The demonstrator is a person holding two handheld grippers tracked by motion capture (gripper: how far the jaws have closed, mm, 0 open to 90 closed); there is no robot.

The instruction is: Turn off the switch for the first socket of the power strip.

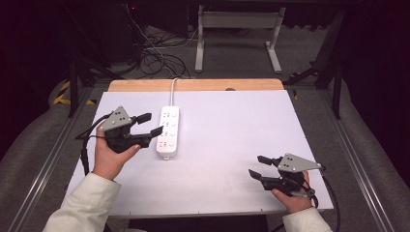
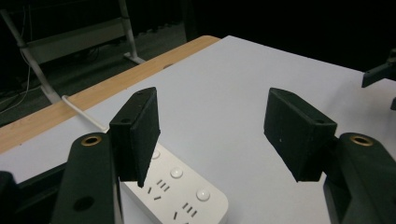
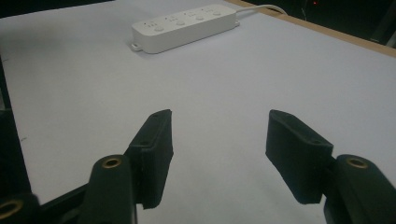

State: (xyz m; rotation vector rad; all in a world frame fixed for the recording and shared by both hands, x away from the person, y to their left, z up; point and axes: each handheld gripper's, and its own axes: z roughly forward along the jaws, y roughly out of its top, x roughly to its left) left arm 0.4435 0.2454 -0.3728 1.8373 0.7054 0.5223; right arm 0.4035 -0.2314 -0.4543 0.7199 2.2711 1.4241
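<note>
A white power strip (image 1: 168, 131) lies on the white table top (image 1: 227, 140), left of centre, its cord running off the far edge. My left gripper (image 1: 149, 124) hovers just left of the strip, jaws open and empty; in the left gripper view the power strip (image 2: 182, 196) lies below and between the jaws. My right gripper (image 1: 257, 166) sits low near the front right of the table, open with nothing between its jaws. From the right gripper view the power strip (image 3: 184, 25) is far ahead across the bare table.
A wooden strip (image 1: 193, 85) edges the table's far side. Beyond it on the floor are tangled cables (image 1: 154, 58) and a white desk frame (image 1: 237, 34). Metal rails (image 1: 358, 159) run along both sides of the table.
</note>
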